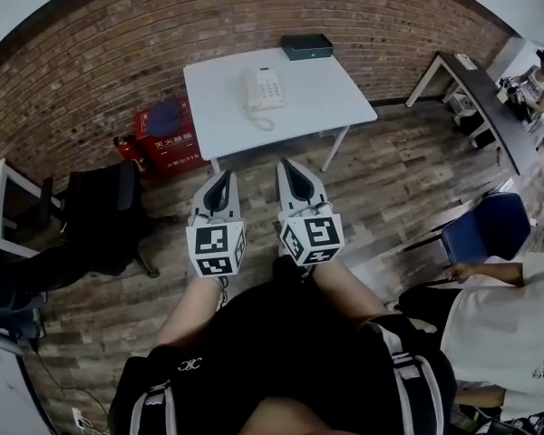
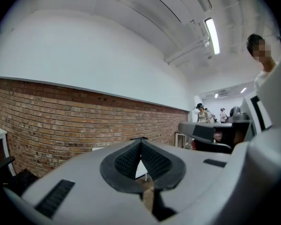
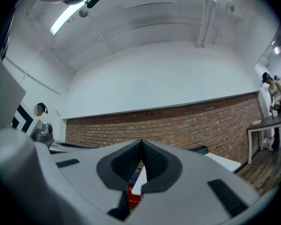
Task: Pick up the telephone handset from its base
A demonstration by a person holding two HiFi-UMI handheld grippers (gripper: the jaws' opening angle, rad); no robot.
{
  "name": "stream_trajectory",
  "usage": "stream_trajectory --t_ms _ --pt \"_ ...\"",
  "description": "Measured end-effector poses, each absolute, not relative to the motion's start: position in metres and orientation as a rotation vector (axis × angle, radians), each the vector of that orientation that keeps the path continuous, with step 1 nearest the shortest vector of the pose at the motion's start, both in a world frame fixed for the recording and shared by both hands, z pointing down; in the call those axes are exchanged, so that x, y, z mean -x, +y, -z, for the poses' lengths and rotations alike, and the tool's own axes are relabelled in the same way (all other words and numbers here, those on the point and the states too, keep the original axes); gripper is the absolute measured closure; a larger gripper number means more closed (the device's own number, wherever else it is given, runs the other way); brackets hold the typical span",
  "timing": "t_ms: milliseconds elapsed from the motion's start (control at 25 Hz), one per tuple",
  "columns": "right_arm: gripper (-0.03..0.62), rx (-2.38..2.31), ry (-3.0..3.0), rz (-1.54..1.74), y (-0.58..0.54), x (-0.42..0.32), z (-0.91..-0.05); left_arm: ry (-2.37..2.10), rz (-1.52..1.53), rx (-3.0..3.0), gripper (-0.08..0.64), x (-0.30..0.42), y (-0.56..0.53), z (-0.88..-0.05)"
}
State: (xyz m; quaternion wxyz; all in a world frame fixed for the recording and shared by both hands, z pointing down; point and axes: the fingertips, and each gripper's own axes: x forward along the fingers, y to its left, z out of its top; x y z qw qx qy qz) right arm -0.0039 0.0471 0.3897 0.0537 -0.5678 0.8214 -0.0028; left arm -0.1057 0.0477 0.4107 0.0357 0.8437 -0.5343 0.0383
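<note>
A white table [image 1: 331,93] is standing against a brick wall [image 1: 118,53] on a plank floor [image 1: 390,188]. The phone [image 1: 270,87] is sitting toward the table's far left, with the handset [image 1: 252,91] lying in its cradle on the base's left side and the coiled cord [image 1: 261,120] trailing toward the near edge. A black box [image 1: 306,45] is resting at the table's far edge, and a red box [image 1: 168,141] is standing on the floor just beside the table's left side. The left gripper [image 1: 221,181] and right gripper [image 1: 293,172] are hanging side by side over the floor, short of the table and pointing at it. Each one's jaws are pressing together at the tips with nothing between them. Only the head view is showing the phone, a blue chair [image 1: 490,225] and a person in a white shirt [image 1: 512,324]. The left gripper view is adding a lit ceiling tube [image 2: 212,34] and distant people [image 2: 202,112]. The right gripper view is catching another person [image 3: 271,90] by a desk. The red box is bearing white Chinese characters, too small to read.
</note>
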Motion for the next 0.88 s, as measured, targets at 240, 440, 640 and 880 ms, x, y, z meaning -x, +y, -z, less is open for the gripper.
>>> stream_trajectory --t_ms 240,440,640,880 --pt "0.594 1.723 2.490 0.009 0.026 0.003 -0.392 -1.644 -0.119 -2.588 0.557 0.106 0.028 -0.415" --pt "0.594 1.725 2.483 0.022 0.000 -0.006 -0.398 -1.650 -0.121 -2.583 0.557 0.100 0.003 -0.419" --pt "0.594 1.728 2.484 0.036 -0.032 -0.014 -0.405 -1.636 -0.133 -2.590 0.557 0.088 -0.026 -0.425" --pt "0.594 1.740 2.482 0.060 -0.076 -0.027 -0.413 -1.623 -0.144 -2.593 0.557 0.075 -0.068 -0.431"
